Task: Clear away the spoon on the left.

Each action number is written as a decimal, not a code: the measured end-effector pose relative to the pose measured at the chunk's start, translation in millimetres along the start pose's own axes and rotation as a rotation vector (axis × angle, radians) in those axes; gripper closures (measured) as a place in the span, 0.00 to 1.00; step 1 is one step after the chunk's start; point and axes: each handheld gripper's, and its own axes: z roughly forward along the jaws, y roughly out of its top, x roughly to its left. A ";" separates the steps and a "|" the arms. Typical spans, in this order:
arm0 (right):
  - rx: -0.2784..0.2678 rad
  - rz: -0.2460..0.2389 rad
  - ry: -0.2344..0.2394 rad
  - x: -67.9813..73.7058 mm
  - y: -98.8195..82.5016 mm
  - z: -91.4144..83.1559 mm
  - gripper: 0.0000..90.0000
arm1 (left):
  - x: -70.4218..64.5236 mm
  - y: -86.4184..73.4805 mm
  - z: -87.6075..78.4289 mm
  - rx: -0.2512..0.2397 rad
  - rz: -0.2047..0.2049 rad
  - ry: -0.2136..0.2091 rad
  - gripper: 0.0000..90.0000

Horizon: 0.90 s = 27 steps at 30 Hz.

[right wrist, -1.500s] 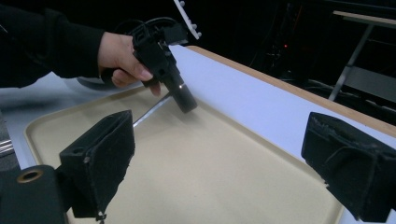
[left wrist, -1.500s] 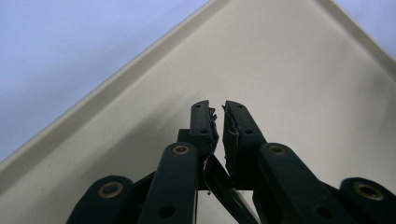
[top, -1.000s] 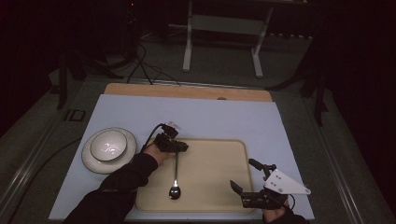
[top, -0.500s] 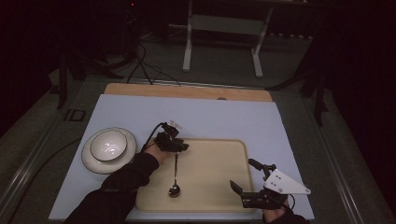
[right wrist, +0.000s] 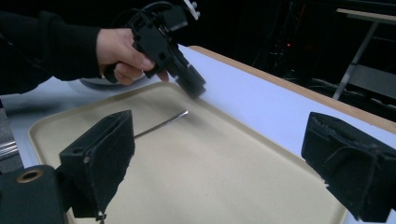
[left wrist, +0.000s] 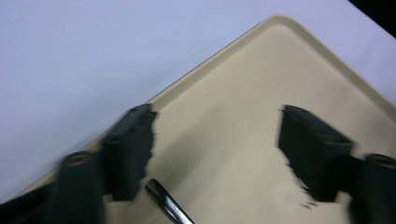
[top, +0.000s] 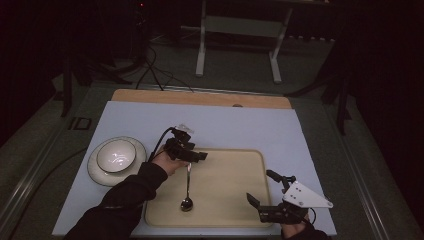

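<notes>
The spoon (top: 187, 186) lies on the tray (top: 230, 200) near its left edge. The left gripper (top: 196, 156) has just been opening its jaws, nothing between them. It should rise straight up, I think; the right gripper (top: 260, 200) waits with wide, empty jaws.

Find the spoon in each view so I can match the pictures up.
High view: spoon lies on the tray's left half, bowl toward the near edge, handle pointing up toward the left gripper.
Left gripper view: handle tip at bottom centre, just inside the left jaw, untouched.
Right gripper view: handle left of centre, past the near left jaw; bowl hidden.
Shared landmark: the beige tray.
</notes>
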 end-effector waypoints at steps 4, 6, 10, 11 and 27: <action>0.000 0.007 0.001 -0.4 -0.4 0.1 0.11 | -6.9 3.4 -7.2 -0.010 0.024 -0.033 0.16; -0.001 0.005 0.000 -0.5 -0.4 0.0 0.11 | -9.8 4.2 -9.9 -0.016 0.025 -0.053 0.11; 0.001 0.010 0.003 -0.5 -0.6 0.3 0.11 | -19.1 5.2 -18.4 -0.026 0.052 -0.092 0.02; 0.001 0.010 0.002 -0.4 -0.7 0.4 0.11 | -21.0 5.3 -20.7 -0.029 0.059 -0.098 0.02; 0.011 0.011 -0.007 -0.9 -1.2 1.2 0.11 | -48.6 0.8 -61.3 -0.106 0.164 -0.091 0.02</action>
